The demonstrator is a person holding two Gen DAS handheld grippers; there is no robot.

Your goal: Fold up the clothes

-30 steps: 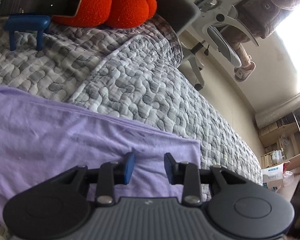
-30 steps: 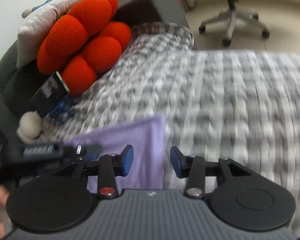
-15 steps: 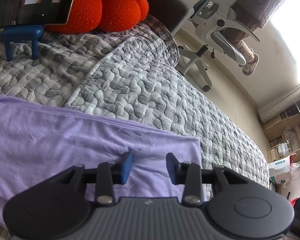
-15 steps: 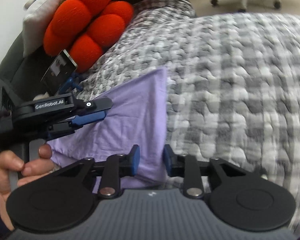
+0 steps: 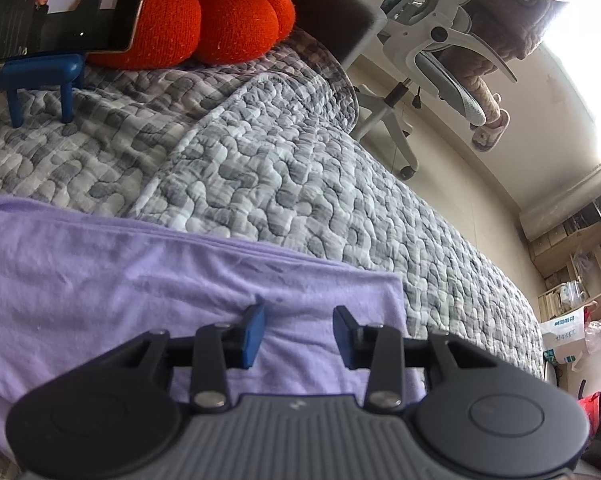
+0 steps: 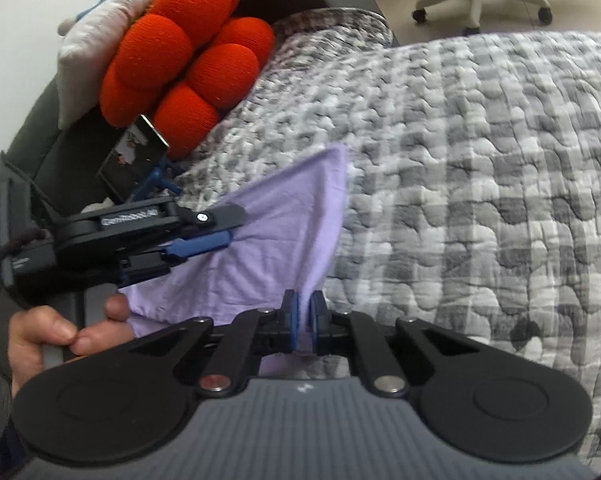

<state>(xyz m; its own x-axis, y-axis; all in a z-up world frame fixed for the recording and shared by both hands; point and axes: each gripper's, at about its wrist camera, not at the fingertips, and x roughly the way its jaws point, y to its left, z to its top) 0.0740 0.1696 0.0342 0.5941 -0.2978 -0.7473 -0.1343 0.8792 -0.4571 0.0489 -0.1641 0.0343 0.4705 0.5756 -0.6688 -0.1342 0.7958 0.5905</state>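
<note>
**Right gripper clamped, left gripper spread**

The right gripper (image 6: 304,318) has its jaws drawn nearly together, pinching a fold of the lilac garment (image 6: 276,240) between the blue pads (image 6: 290,316). The left gripper (image 5: 298,334) points forward with its jaws held wide apart, hovering low over the cloth and gripping nothing. In the right wrist view the left gripper (image 6: 204,240) lies level to the left, and the person's left hand (image 6: 60,332) wraps its handle from below, fingertips curled around the bar.

Soft matt lilac cloth garment (image 5: 148,280), puckered quilt (image 5: 300,200)
</note>
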